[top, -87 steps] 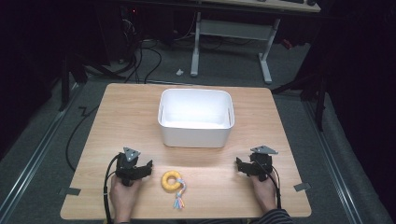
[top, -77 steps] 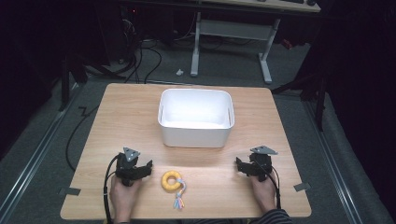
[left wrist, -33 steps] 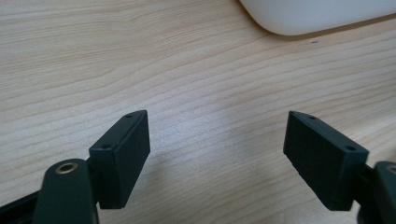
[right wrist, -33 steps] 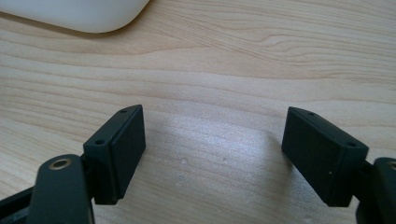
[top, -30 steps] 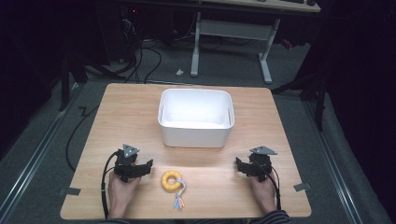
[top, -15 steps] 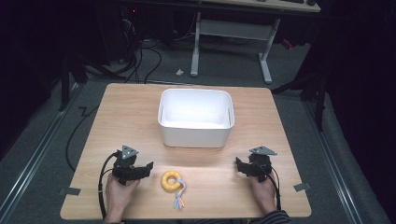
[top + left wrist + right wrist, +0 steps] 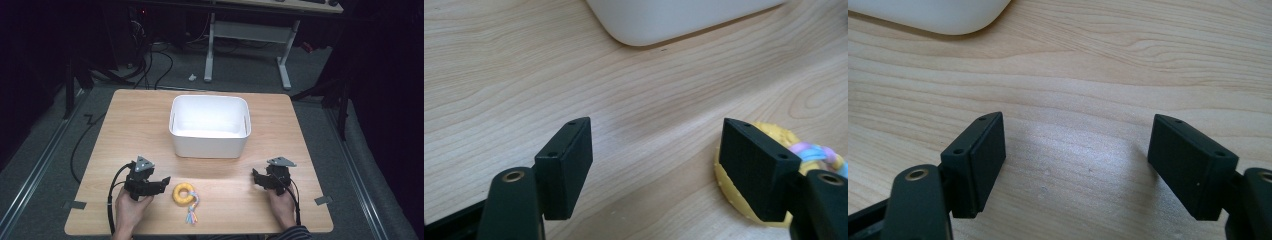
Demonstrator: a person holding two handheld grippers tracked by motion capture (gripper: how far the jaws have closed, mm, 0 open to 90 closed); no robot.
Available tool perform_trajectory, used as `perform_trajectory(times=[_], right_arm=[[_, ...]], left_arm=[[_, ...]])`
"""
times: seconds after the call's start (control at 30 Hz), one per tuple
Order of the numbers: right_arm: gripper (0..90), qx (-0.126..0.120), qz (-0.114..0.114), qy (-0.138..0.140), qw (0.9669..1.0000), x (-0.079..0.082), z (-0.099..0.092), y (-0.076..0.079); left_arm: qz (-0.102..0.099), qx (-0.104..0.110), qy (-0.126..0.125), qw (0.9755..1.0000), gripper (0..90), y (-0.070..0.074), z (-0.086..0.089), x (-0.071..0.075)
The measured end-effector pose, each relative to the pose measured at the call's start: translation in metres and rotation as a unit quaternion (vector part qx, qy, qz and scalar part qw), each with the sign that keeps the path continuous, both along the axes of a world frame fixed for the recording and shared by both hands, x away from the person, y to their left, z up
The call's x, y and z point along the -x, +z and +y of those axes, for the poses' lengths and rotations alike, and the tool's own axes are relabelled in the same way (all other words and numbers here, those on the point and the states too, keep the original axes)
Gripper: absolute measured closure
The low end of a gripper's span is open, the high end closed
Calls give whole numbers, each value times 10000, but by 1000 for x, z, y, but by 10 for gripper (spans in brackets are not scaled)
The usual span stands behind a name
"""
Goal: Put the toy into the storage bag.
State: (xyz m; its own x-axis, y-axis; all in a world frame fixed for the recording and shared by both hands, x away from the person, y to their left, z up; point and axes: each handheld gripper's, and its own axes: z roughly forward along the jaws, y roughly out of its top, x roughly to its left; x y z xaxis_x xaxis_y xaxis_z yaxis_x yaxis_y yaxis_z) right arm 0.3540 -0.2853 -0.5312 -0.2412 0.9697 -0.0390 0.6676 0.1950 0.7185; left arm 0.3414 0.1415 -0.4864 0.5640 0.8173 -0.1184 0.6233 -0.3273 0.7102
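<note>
A yellow ring toy (image 7: 184,193) with a pastel rope tail (image 7: 192,214) lies on the wooden table near the front edge. My left gripper (image 7: 162,182) sits just left of it, pointing at the ring. In the left gripper view the gripper (image 7: 654,145) is open. Its jaws have just been closing, with bare wood between them, and the ring (image 7: 731,192) lies behind the right jaw. My right gripper (image 7: 256,179) rests at the front right, well apart from the ring. It stands open (image 7: 1075,140) over bare table.
A white plastic bin (image 7: 210,145) stands in the middle of the table, behind both grippers; its near wall (image 7: 674,20) (image 7: 933,15) tops both gripper views. Cables trail from each gripper towards the front edge. Dark floor and a desk frame lie beyond the table.
My left gripper has lifted and shifted slightly towards the ring, with its jaws a little narrower. The right gripper, ring and bin have stayed put.
</note>
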Motion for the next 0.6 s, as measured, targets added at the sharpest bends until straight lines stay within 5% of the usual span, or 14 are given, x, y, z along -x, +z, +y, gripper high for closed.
perform_trajectory(times=[0.6], right_arm=[[237,18,-15,6,10000,0,0,0]], left_arm=[[262,-204,-636,9974,392,0,-25,9]])
